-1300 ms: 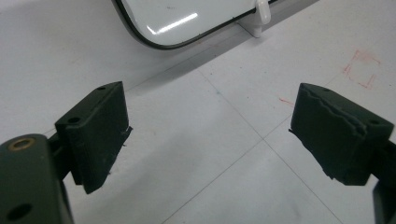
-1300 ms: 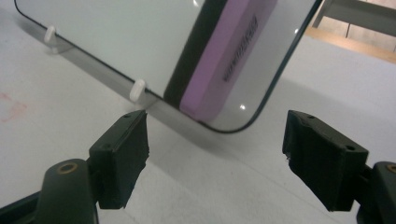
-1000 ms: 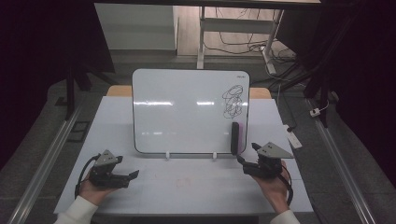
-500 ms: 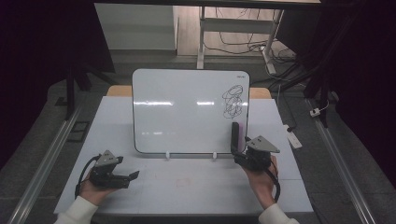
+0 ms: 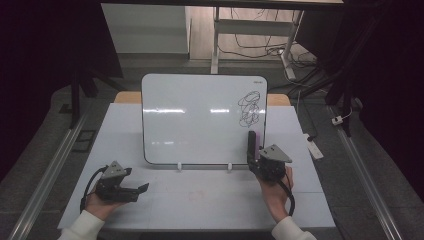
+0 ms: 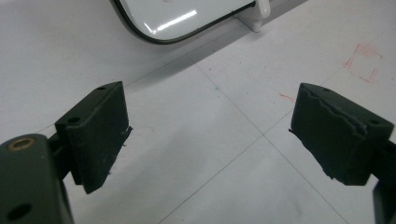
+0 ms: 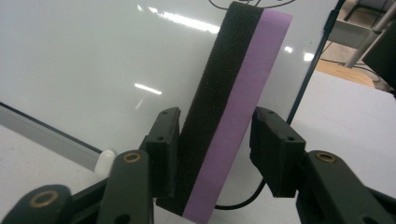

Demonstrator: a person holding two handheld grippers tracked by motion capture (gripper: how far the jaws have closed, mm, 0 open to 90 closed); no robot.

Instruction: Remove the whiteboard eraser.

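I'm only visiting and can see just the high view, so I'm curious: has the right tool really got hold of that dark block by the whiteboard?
Observer: Not quite. In the right gripper view the right tool has just been closing around the eraser. One pad seems to touch its black side, and a sliver of gap shows at the purple side.
Operator: So it has two layers?
Observer: Yes, a black felt-like layer glued to a purple foam one, standing on end before the whiteboard.
Operator: And the left tool?
Observer: The left gripper view shows the left tool wide open, with nothing between its pads, over the table.
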